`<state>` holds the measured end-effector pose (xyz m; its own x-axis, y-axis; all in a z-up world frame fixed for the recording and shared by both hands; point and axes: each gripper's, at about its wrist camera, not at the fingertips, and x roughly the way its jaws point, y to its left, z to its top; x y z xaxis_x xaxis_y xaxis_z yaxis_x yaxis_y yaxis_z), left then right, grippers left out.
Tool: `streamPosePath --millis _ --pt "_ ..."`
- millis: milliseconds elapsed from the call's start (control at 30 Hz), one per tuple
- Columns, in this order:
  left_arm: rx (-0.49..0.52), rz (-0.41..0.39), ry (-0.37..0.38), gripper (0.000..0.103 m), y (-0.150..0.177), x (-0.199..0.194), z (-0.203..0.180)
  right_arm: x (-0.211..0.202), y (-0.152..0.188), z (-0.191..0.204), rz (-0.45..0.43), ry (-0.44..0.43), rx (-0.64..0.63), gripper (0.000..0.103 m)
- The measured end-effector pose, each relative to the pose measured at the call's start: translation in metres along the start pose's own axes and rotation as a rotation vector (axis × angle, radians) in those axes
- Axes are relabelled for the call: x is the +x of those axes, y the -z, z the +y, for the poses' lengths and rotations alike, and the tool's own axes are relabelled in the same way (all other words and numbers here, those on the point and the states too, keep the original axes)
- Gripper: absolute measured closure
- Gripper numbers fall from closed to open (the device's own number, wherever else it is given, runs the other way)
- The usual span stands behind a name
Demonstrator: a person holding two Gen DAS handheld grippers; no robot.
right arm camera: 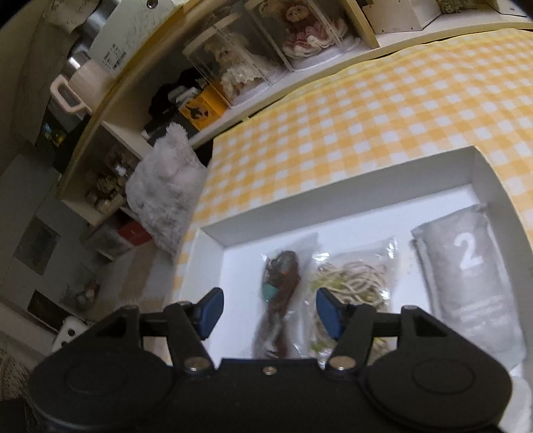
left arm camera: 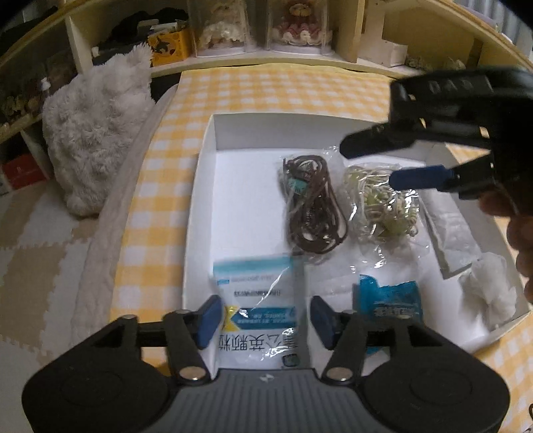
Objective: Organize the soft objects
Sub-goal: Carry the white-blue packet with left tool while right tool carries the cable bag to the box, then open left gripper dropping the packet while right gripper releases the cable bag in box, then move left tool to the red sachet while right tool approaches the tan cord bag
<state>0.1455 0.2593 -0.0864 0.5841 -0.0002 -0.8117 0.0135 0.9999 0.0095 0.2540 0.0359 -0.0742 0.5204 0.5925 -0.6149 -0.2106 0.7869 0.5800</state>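
Note:
A shallow white box [left arm camera: 213,140] lies on the yellow checked cloth. In it are a clear bag of brown cord [left arm camera: 311,206], a clear bag of cream cord [left arm camera: 383,206], a grey pouch [left arm camera: 449,233], a white wad [left arm camera: 489,293], a teal packet [left arm camera: 389,299] and a white-blue packet [left arm camera: 256,299]. My left gripper [left arm camera: 265,318] is open, its fingers either side of the white-blue packet. My right gripper [left arm camera: 376,163] is open above the cream cord bag. In the right wrist view, the right gripper [right arm camera: 268,311] hovers open over the brown cord bag [right arm camera: 279,289], beside the cream bag [right arm camera: 356,279] and the grey pouch marked 2 [right arm camera: 473,286].
A fluffy white plush [left arm camera: 93,140] stands left of the bed, also visible in the right wrist view [right arm camera: 166,186]. A shelf unit [left arm camera: 266,30] with dolls in clear cases runs along the back. Foam floor mats [left arm camera: 30,259] lie at the left.

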Motion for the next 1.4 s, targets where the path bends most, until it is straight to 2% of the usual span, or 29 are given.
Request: streamPosePath --millis 33,100,300,367,433,500,633,733,1000,1200,1400 --pt "-0.006 0.0 0.009 0.031 0.0 -0.001 0.0 -0.001 0.001 0.0 0.003 0.001 -0.011 0.04" --pt "-0.012 0.001 0.019 0.026 0.0 -0.004 -0.002 -0.005 0.004 -0.001 0.015 0.002 -0.037 0.038" --pt "-0.007 -0.007 0.022 0.023 -0.002 -0.018 -0.011 -0.02 0.012 -0.001 0.038 0.0 -0.086 0.03" --pt "-0.01 -0.009 0.022 0.019 -0.002 -0.023 -0.014 -0.026 0.013 -0.001 0.044 -0.007 -0.096 0.025" --pt "-0.013 -0.016 0.018 0.017 -0.002 -0.03 -0.016 -0.032 0.014 -0.001 0.055 -0.015 -0.115 0.012" --pt "-0.019 -0.022 0.02 0.014 -0.002 -0.037 -0.017 -0.04 0.017 0.0 0.056 -0.019 -0.147 0.004" --pt "-0.024 -0.031 0.018 0.01 -0.001 -0.05 -0.021 -0.059 0.019 0.001 0.036 -0.007 -0.195 0.0" --pt "-0.021 -0.046 0.01 0.005 -0.002 -0.058 -0.024 -0.073 0.02 0.001 0.032 -0.003 -0.218 0.0" --pt "-0.013 -0.096 -0.006 0.001 -0.013 -0.083 -0.038 -0.109 0.018 -0.001 -0.006 0.011 -0.265 0.0" --pt "-0.011 -0.141 -0.006 0.0 -0.025 -0.098 -0.056 -0.141 0.01 -0.01 -0.04 0.029 -0.311 0.0" --pt "-0.013 -0.211 0.004 0.0 -0.036 -0.107 -0.083 -0.176 0.0 -0.035 -0.074 0.078 -0.339 0.0"
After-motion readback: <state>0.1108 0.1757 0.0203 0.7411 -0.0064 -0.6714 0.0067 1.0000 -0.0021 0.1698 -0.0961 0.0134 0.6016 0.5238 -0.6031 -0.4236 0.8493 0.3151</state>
